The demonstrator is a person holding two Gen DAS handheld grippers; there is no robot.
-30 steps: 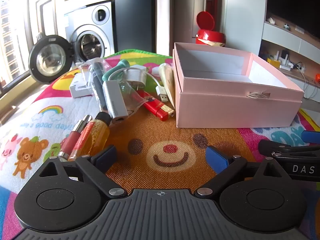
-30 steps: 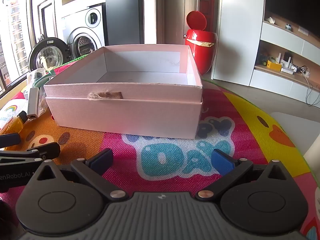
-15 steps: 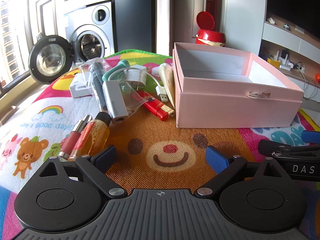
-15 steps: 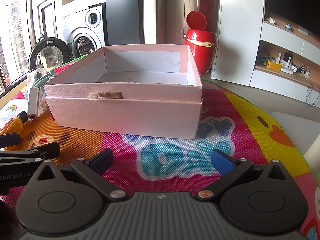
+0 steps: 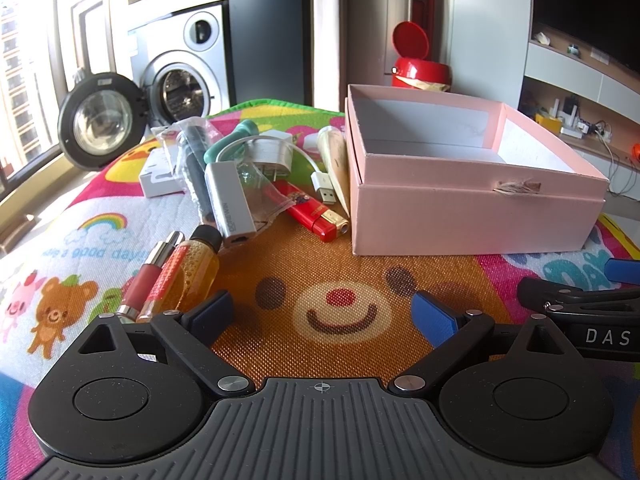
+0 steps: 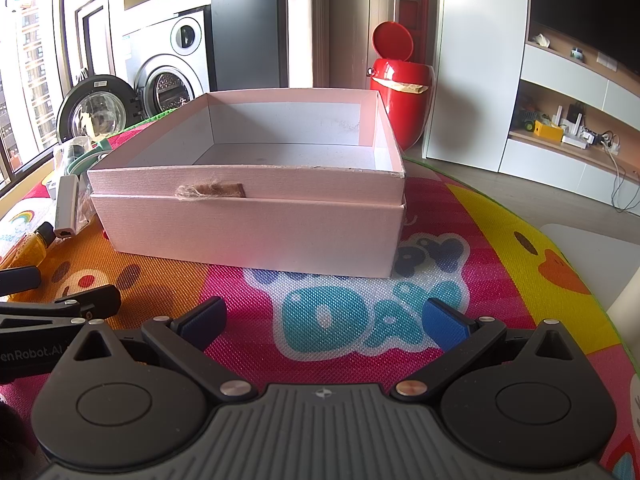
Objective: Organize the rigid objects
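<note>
An open pink box [image 5: 472,208] stands on the play mat, empty; it also shows in the right wrist view [image 6: 248,224]. Left of it lies a pile: a red lighter [image 5: 314,212], a white adapter [image 5: 230,204], a white charger with USB cable [image 5: 272,152], an amber bottle [image 5: 192,268], a lip gloss tube [image 5: 150,272], a bagged dark tube [image 5: 194,160] and a teal piece [image 5: 236,136]. My left gripper [image 5: 322,314] is open and empty, low over the mat before the pile. My right gripper [image 6: 324,320] is open and empty, facing the box front.
A colourful play mat [image 5: 336,280] covers the surface. A white small box [image 5: 158,176] lies behind the pile. A red bin [image 6: 400,100] and a washing machine with open door [image 5: 104,120] stand behind. Each gripper's fingers show at the other view's edge.
</note>
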